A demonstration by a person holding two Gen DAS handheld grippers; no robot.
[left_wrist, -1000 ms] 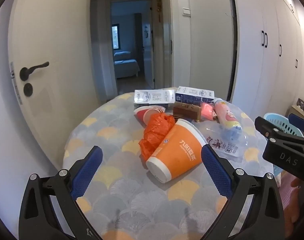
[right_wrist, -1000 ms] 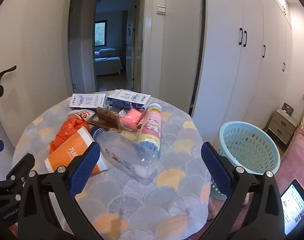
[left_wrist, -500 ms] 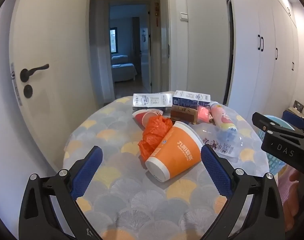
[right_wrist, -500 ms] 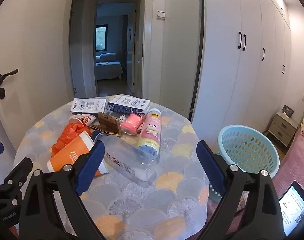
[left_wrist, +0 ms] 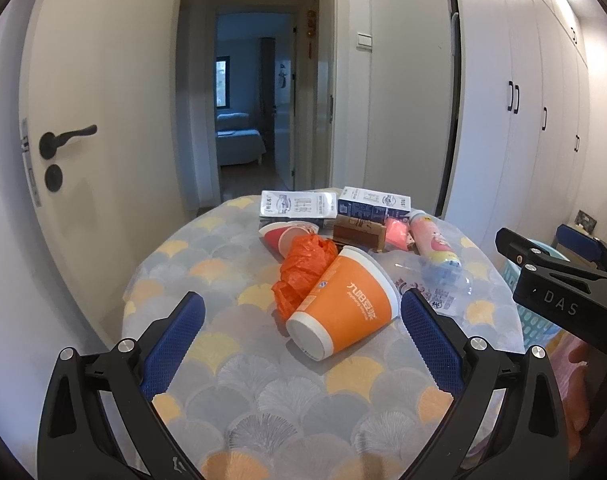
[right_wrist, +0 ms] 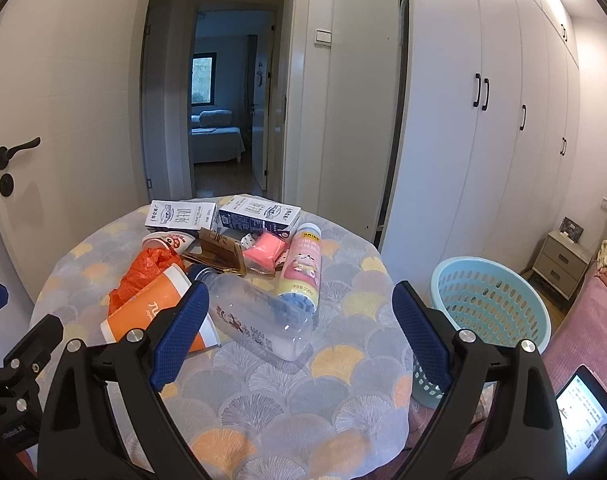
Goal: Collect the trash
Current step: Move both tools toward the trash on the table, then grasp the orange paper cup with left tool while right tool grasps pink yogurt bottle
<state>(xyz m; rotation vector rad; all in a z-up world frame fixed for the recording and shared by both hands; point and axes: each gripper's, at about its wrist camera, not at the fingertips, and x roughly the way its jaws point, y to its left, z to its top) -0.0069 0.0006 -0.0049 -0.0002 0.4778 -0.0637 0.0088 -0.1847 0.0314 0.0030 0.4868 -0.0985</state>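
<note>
Right wrist view: both claws, left claw [left_wrist: 301,344] and right claw [right_wrist: 299,330], are hanging released over the worktop [right_wrist: 263,400]; judging next, grasping the bottle [right_wrist: 259,320] for the basket [right_wrist: 491,300].

white door [left_wrist: 103,128] with black lever handle [left_wrist: 65,140] at left of frame. open doorway [right_wrist: 227,100] at upper centre, bed [right_wrist: 215,142] and window [right_wrist: 202,78] in room beyond. light switch [right_wrist: 324,36] on wall right of doorway. white wardrobe [right_wrist: 503,112] with black handles along right. nightstand [right_wrist: 561,262] at far right; lit phone screen [right_wrist: 583,414] at lower right corner.
</note>
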